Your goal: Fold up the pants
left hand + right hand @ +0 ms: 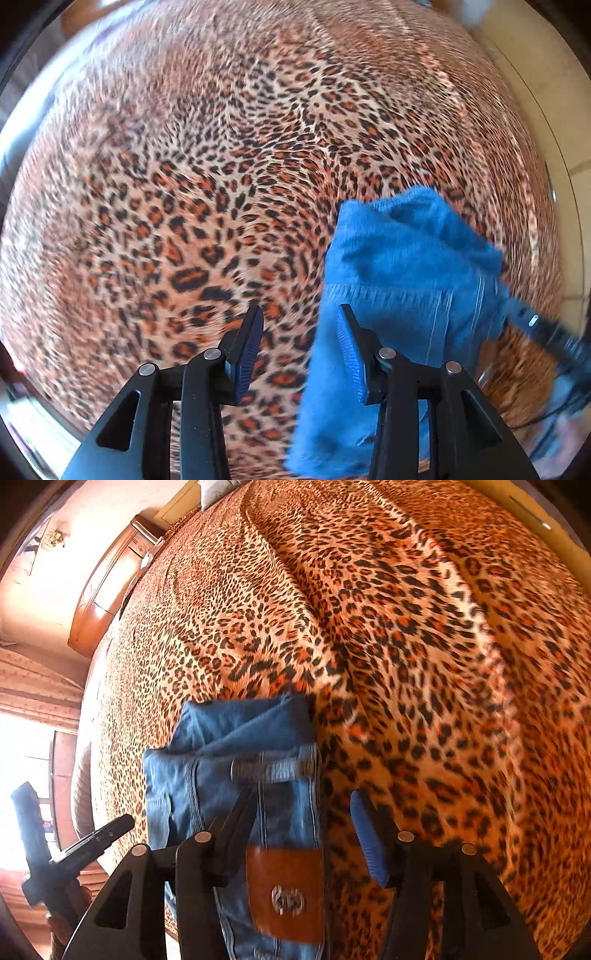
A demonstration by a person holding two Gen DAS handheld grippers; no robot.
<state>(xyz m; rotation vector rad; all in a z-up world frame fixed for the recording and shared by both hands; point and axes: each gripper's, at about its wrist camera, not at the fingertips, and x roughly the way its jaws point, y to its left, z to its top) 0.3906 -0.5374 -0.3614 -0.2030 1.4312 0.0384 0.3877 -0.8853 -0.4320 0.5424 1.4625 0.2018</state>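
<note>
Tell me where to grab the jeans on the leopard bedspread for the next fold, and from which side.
Probably the waistband end of the jeans, by the brown leather patch: layers stack thick there. Come from above with the right gripper, jaws open, straddling the edge beside the bedspread.

Left gripper (301, 317) pointed steeply downward, jaws parted, nothing pinched between the ribbed blue pads (248, 354). Right gripper (303, 805) angled down and forward, jaws likewise apart, pads gripping nothing. From the right wrist view, the left gripper (70, 834) stood off at the lower left edge, dark against window glare.
</note>
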